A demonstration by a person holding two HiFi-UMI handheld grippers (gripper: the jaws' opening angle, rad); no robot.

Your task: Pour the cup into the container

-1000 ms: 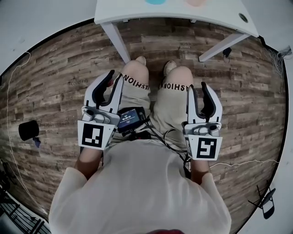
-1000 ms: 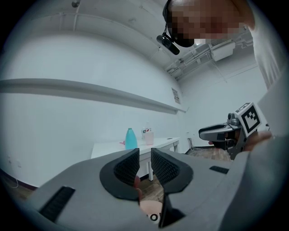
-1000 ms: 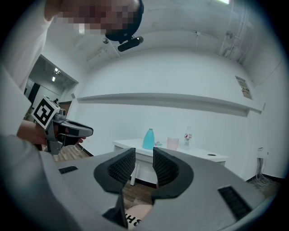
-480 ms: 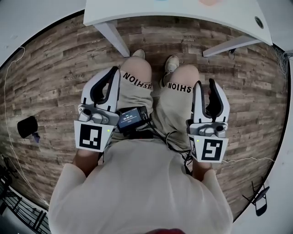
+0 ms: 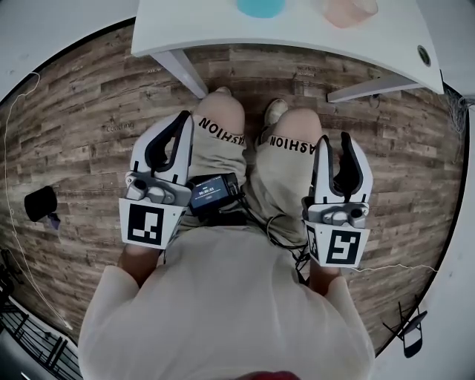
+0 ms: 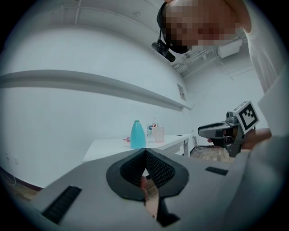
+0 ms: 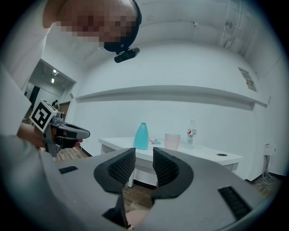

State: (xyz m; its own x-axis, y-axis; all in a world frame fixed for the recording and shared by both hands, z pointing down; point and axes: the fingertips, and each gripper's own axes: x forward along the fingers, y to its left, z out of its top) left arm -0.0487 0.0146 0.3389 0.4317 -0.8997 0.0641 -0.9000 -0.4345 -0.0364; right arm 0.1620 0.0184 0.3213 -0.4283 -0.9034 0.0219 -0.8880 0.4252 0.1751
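Note:
A translucent pink cup (image 5: 345, 11) and a teal bottle-shaped container (image 5: 260, 7) stand on the white table (image 5: 297, 33) at the top of the head view, well ahead of both grippers. Both gripper views show the pair side by side, the container (image 6: 137, 134) (image 7: 142, 136) left of the cup (image 6: 158, 133) (image 7: 172, 141). My left gripper (image 5: 184, 119) (image 6: 145, 152) is held level at waist height over the left thigh, pads together, empty. My right gripper (image 5: 332, 141) (image 7: 144, 151) hovers over the right thigh with only a narrow slit between its pads and nothing in it.
A clear water bottle (image 7: 191, 134) stands right of the cup. The table has slanted white legs (image 5: 185, 70) and a cable hole (image 5: 424, 53). A black device (image 5: 211, 193) with cables hangs at the person's waist. A dark object (image 5: 38, 204) lies on the wooden floor at left.
The table has slid further into the head view, bringing the teal container and pink cup into sight. Both grippers stay in front of the body, jaws unchanged.

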